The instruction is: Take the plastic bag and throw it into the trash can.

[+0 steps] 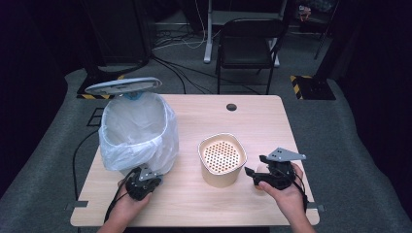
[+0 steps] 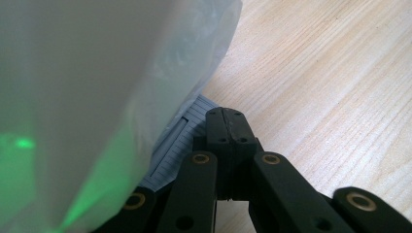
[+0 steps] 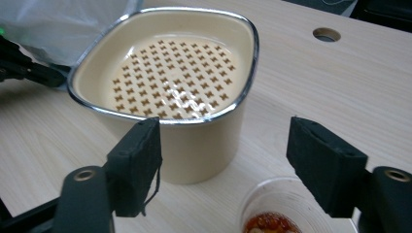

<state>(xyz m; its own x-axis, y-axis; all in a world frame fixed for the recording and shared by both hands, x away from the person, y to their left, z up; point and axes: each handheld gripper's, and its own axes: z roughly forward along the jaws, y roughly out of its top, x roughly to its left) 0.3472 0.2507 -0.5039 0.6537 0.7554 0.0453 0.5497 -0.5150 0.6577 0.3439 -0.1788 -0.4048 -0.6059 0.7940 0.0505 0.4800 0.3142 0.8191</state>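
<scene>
A pedal bin lined with a white plastic bag (image 1: pixel 138 130) stands at the table's left, its grey lid (image 1: pixel 123 86) raised. My left gripper (image 1: pixel 145 171) is shut with nothing between its jaws, and its tip (image 2: pixel 228 127) rests at the bin's grey ribbed pedal (image 2: pixel 177 143), against the bag (image 2: pixel 97 87). A cream container with a perforated insert (image 1: pixel 222 158) stands mid-table. My right gripper (image 1: pixel 253 164) is open just right of it, its jaws (image 3: pixel 226 145) apart and facing the container (image 3: pixel 175 77). A clear plastic cup holding reddish-brown food (image 3: pixel 277 213) sits below the right gripper's jaws.
The wooden table (image 1: pixel 272 121) has a round cable hole (image 1: pixel 231 107) near its far edge. A black chair (image 1: pixel 248 41) stands behind the table, and cables lie on the floor (image 1: pixel 180 73).
</scene>
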